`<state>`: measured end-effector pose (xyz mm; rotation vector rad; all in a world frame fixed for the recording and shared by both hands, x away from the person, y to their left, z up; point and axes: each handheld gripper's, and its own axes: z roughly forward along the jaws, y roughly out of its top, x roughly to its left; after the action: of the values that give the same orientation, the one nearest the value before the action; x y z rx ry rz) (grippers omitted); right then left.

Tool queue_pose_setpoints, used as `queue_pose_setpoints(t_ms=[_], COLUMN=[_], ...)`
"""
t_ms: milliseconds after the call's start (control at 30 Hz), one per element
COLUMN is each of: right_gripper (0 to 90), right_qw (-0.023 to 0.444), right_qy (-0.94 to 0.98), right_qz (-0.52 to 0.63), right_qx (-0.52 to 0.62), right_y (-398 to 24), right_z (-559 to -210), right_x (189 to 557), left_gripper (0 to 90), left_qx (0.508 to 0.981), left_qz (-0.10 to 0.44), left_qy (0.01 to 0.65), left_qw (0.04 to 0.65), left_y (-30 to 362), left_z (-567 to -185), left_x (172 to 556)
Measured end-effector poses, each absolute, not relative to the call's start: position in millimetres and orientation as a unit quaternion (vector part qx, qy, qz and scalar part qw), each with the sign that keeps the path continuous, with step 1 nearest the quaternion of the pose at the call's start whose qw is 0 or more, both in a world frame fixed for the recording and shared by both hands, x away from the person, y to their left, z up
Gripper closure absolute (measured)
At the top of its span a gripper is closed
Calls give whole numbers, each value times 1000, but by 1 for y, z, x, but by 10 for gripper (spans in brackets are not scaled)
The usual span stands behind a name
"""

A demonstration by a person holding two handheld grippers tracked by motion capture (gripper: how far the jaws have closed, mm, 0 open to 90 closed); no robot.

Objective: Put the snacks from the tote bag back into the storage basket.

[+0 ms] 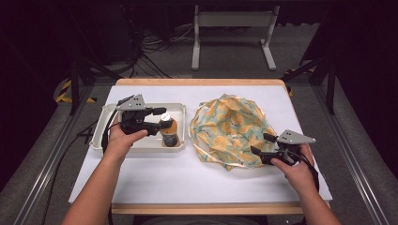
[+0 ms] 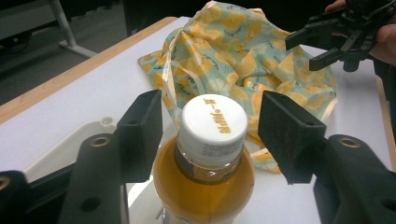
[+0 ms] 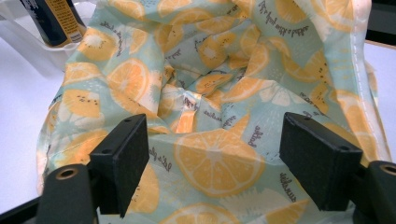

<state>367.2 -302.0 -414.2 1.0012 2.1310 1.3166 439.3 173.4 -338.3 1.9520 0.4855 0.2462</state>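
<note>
A bottle (image 1: 169, 129) of amber drink with a white cap stands upright in the right end of a white tray (image 1: 105, 123). My left gripper (image 1: 160, 120) is open, one pad on each side of the cap (image 2: 212, 122) with a gap on both sides. A crumpled cloth bag (image 1: 230, 126) printed with orange slices lies on the white table to the right of the tray. My right gripper (image 1: 261, 144) is open at the bag's lower right edge, and the fabric (image 3: 210, 60) lies in front of its jaws. The right gripper (image 2: 301, 51) also appears beyond the bag (image 2: 233, 51) in the left gripper view.
The table (image 1: 187, 178) has a white top with a wooden edge (image 1: 202, 82). A grey metal stand (image 1: 232, 21) and cables lie on the floor behind it. The tray's rim (image 3: 28, 51) and the bottle's dark label (image 3: 53, 18) show at the top left of the right gripper view.
</note>
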Motion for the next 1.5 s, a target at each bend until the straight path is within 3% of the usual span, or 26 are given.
queue_pose_setpoints(t_ms=[567, 1233, 1500], right_gripper=[244, 243, 243], right_qw=[223, 222, 220], right_qy=[770, 770, 771], right_qz=[478, 484, 484], right_qx=[360, 352, 351], right_y=[-301, -297, -297], right_z=[-412, -408, -409], right_x=[367, 365, 365], left_gripper=[275, 249, 249], left_qx=[800, 773, 769], left_qz=[153, 161, 161], left_qy=[258, 329, 330], left_qw=[520, 518, 522], left_y=[213, 273, 283], left_z=[-324, -379, -396], left_x=[391, 351, 344])
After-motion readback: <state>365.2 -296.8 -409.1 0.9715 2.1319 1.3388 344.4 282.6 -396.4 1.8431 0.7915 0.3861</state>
